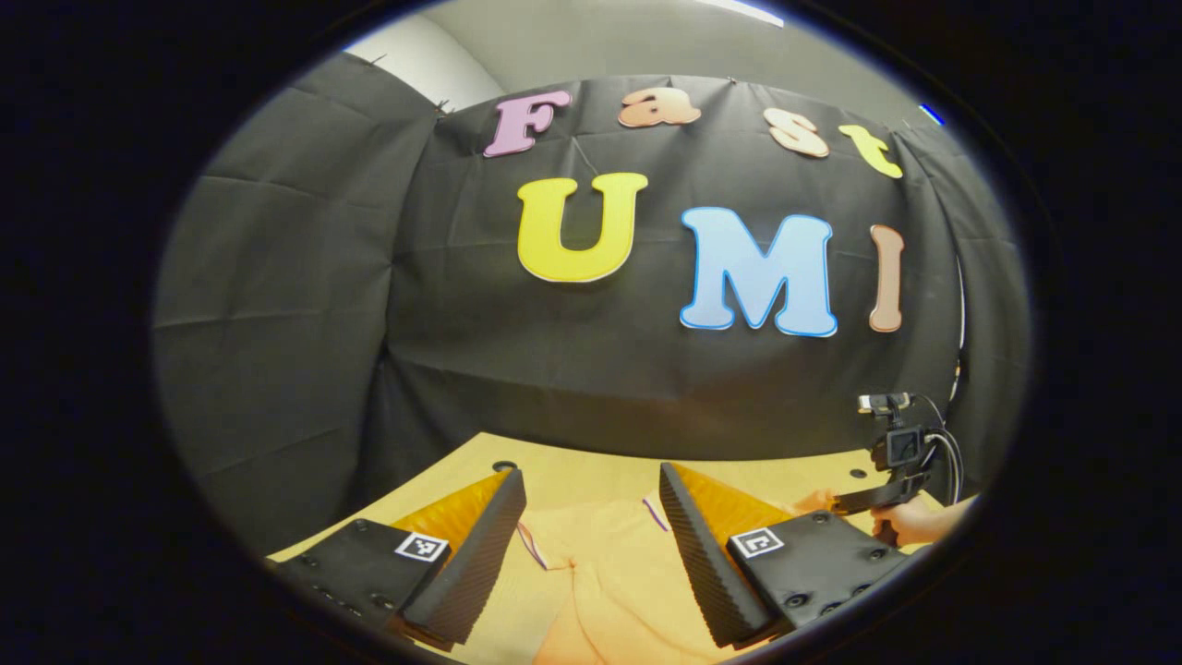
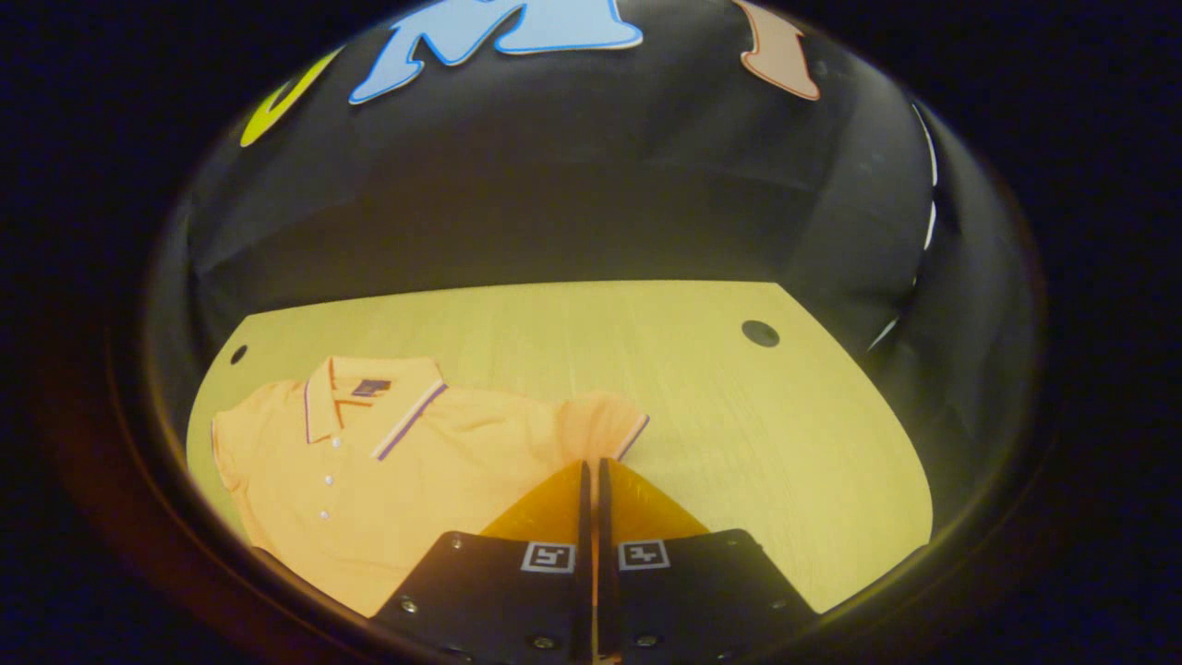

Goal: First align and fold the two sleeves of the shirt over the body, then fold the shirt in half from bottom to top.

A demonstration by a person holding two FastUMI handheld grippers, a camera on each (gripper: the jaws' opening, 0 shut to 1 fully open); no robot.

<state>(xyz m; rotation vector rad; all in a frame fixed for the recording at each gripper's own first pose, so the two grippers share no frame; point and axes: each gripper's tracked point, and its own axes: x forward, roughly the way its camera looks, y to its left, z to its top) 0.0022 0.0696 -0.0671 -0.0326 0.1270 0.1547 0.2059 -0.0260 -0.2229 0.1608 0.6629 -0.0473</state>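
Though flat, shirt (image 2: 388,462) under right tool (image 2: 591,471)

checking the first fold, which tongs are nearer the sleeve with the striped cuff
Right. The right tongs sit shut at that sleeve, seemingly pinching it. The left tongs hang open above the shirt, farther over.

The shirt (image 2: 434,462), at the lower left of the right gripper view, was plain orange, with purple and white stripes edging its collar (image 2: 369,402) and sleeve cuff (image 2: 633,436). The table (image 2: 739,434) under it was pale yellow wood-grain, and the wall cloth (image 1: 305,305) was black.
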